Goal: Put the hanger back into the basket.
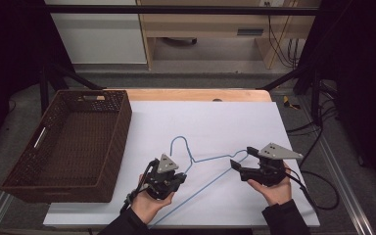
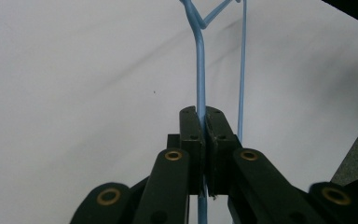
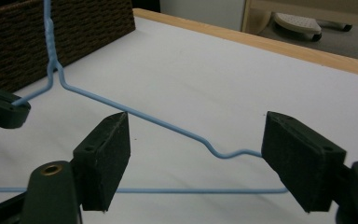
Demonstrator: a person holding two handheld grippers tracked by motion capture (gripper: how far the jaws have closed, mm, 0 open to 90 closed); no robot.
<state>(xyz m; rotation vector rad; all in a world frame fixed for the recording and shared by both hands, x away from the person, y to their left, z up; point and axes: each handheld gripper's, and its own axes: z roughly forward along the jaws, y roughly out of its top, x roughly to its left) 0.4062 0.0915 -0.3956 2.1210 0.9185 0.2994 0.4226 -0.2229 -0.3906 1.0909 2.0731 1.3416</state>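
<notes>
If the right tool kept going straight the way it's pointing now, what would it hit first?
Probably the blue wire hanger: its shoulder wire crosses between the open right tool, whose jaws straddle it. Beyond lies the white sheet; depth is uncertain.

Grey floor [image 1: 210, 68] seen beyond the wooden-edged bench [image 1: 196, 94]; pale wooden desk [image 1: 200, 24] and white cabinet [image 1: 98, 34] noted behind, black cables [image 1: 281, 46] alongside.

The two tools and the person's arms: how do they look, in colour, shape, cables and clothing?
Both tools are black. The left tool and the right tool each carry a grey three-cornered plate on top, with small dark holes. Their jaws are flat black blocks on black link arms with brass-coloured pivot rings. A black cable trails from the right tool. The person wears dark sleeves.
</notes>
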